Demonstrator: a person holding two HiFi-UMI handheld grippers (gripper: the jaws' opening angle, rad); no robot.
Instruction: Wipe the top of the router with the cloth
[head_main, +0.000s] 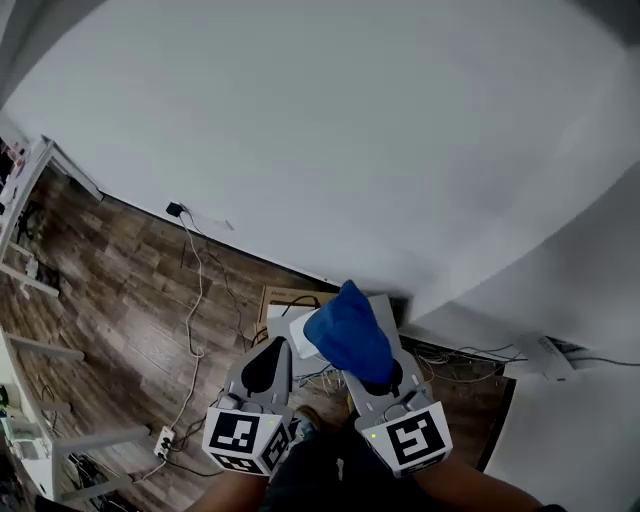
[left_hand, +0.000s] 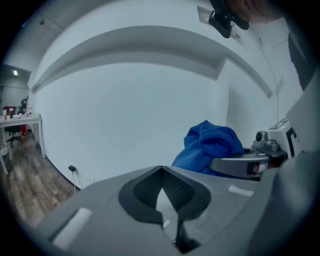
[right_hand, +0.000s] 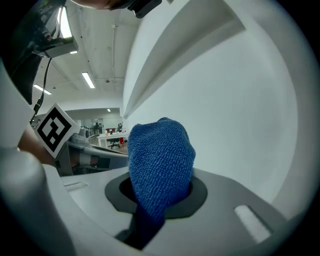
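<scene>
My right gripper is shut on a blue cloth, which bulges up out of its jaws and hides the fingertips. The left gripper is held beside it, shut, with nothing in its jaws; in the left gripper view the cloth shows off to its right. Below and beyond both grippers a flat white box, apparently the router, lies low by the wall, partly hidden under the cloth. Both grippers are held in the air above it, pointing toward the white wall.
A cardboard box lies on the wooden floor by the router. A white cable runs from a wall plug to a power strip. A white device with cables lies at the right. Table legs stand at the left.
</scene>
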